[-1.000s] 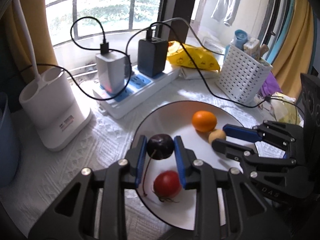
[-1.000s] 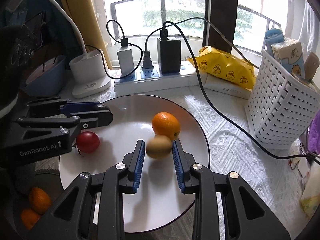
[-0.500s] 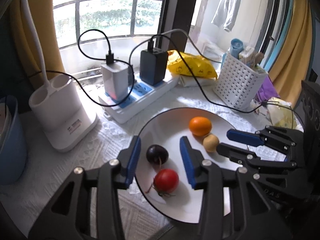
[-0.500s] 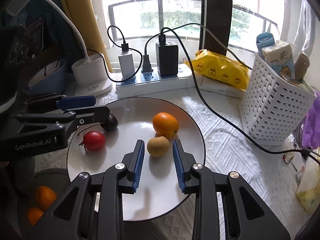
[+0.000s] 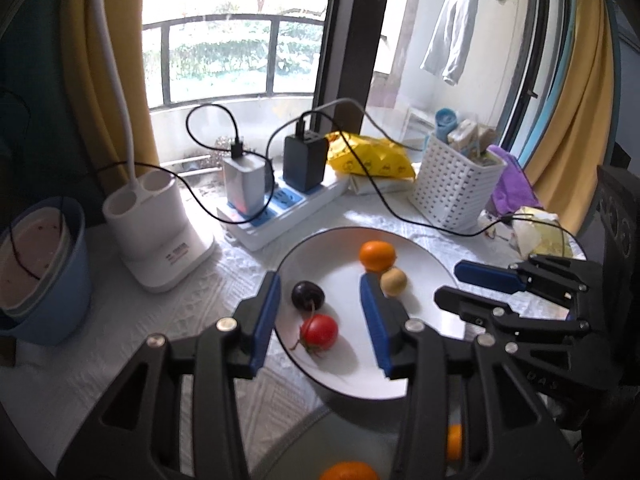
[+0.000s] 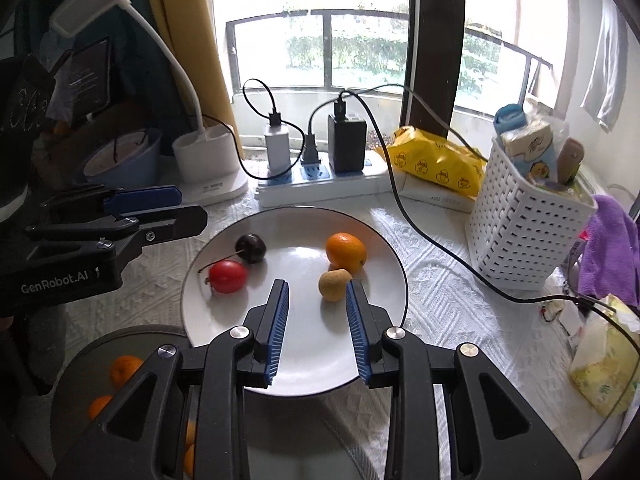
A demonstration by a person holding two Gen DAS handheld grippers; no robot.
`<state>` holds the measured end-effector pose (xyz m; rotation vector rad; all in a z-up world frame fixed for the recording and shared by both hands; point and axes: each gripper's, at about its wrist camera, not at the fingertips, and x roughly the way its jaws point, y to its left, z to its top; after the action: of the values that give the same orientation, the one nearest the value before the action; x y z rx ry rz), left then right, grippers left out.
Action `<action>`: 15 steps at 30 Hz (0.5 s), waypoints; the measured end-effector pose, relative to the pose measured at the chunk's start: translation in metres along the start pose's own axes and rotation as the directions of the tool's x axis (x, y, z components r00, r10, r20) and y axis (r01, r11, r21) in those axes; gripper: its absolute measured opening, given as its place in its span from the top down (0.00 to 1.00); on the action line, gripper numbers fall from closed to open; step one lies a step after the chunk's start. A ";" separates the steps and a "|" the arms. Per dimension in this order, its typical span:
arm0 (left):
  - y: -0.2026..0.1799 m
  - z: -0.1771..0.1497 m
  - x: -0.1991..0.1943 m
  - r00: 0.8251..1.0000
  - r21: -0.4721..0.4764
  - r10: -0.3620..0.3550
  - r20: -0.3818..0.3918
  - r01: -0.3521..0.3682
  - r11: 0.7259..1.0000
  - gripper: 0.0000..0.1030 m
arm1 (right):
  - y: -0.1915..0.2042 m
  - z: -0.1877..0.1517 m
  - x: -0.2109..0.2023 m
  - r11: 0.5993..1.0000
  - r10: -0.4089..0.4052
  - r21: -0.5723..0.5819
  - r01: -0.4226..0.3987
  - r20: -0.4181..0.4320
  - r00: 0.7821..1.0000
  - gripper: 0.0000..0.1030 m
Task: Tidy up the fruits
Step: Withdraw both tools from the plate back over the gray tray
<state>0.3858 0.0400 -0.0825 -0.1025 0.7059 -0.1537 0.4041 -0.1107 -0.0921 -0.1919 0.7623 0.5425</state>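
Left tongs [image 5: 318,312] let go of dark cherry [image 5: 307,295] a second ago: jaws now parted, empty, pulled back above white plate [image 5: 424,252]. Cherry rests on plate beside red tomato [image 5: 319,331]. Right tongs [image 6: 317,320] also released small tan fruit [image 6: 335,285]: narrow gap, nothing gripped, backed off. Tan fruit sits touching orange [image 6: 346,252] on plate. Judgement: both drop-offs done, four fruits plated. More oranges in dark bowl [image 6: 80,360] at worktop's near edge, likely next.

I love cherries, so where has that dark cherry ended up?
The dark cherry lies on the white plate's left side in the right wrist view, just behind the red tomato.
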 end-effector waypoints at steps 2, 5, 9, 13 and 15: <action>-0.002 -0.001 -0.009 1.000 0.004 0.000 0.013 0.000 1.000 0.58 | 0.002 -0.001 -0.006 1.000 0.000 0.000 0.000 0.008 1.000 0.70; -0.006 -0.003 -0.023 0.999 0.009 0.004 0.034 -0.004 1.000 0.58 | 0.004 -0.005 -0.017 1.000 0.002 0.007 -0.003 0.014 1.000 0.70; -0.011 -0.007 -0.045 0.998 0.004 0.002 0.066 -0.002 1.000 0.58 | 0.009 -0.012 -0.029 1.000 0.010 0.014 -0.010 0.021 1.000 0.70; -0.016 -0.013 -0.063 0.996 0.009 0.007 0.090 -0.008 1.000 0.58 | 0.012 -0.019 -0.040 1.000 0.007 0.010 -0.008 0.026 1.000 0.70; -0.017 -0.017 -0.071 0.995 0.008 0.009 0.097 -0.010 1.000 0.58 | 0.015 -0.021 -0.045 1.000 0.007 0.005 -0.007 0.030 1.000 0.70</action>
<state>0.3194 0.0349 -0.0472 -0.0982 0.6083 -0.1414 0.3564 -0.1234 -0.0755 -0.1762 0.7352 0.5493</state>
